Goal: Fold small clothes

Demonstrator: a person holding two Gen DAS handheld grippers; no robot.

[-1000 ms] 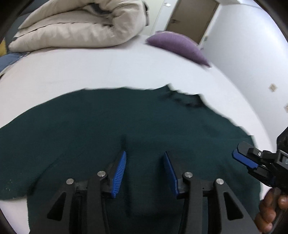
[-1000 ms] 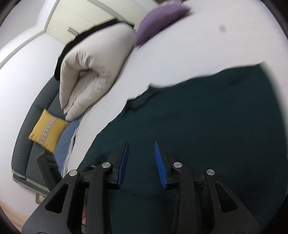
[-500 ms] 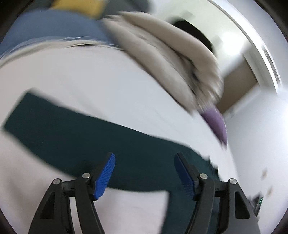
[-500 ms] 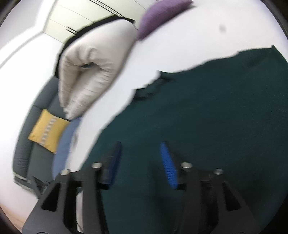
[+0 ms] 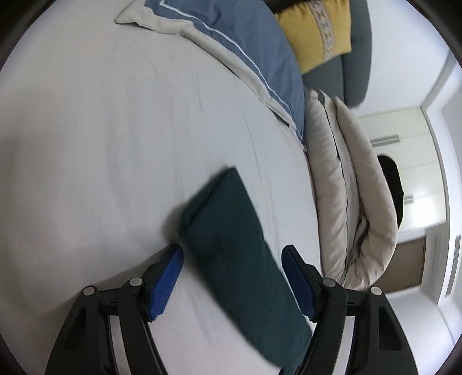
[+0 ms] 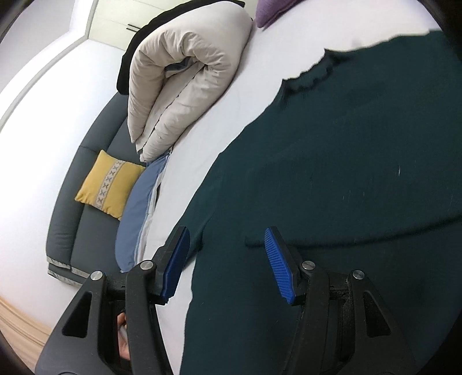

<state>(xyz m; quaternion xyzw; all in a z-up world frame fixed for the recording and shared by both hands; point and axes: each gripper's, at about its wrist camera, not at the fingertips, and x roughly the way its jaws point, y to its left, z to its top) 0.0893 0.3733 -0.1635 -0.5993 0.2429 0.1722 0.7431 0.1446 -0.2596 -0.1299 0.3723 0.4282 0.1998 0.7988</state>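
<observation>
A dark green sweater (image 6: 346, 158) lies spread flat on the white bed sheet (image 5: 101, 129). One long sleeve (image 5: 231, 230) stretches away across the sheet in the left wrist view. My left gripper (image 5: 232, 251) is open and straddles that sleeve, a blue pad on each side, neither pressing on it. In the right wrist view my right gripper (image 6: 228, 233) is open just above the sweater's side edge near the sleeve's root. Its left pad is over the sheet and its right pad over the cloth. Nothing is held.
A folded beige duvet (image 5: 352, 202) (image 6: 184, 72) lies along the bed's far side. Beside it are a blue pillow (image 5: 245, 43) (image 6: 132, 219), a yellow cushion (image 5: 317, 28) (image 6: 109, 184) and a purple pillow (image 6: 271, 11). A grey padded headboard (image 6: 86, 173) borders the bed.
The left gripper swung off the sweater's body, rolled, and now sits over the outstretched sleeve with wider jaws. The right gripper shifted toward the sweater's side edge and its jaws widened too.
</observation>
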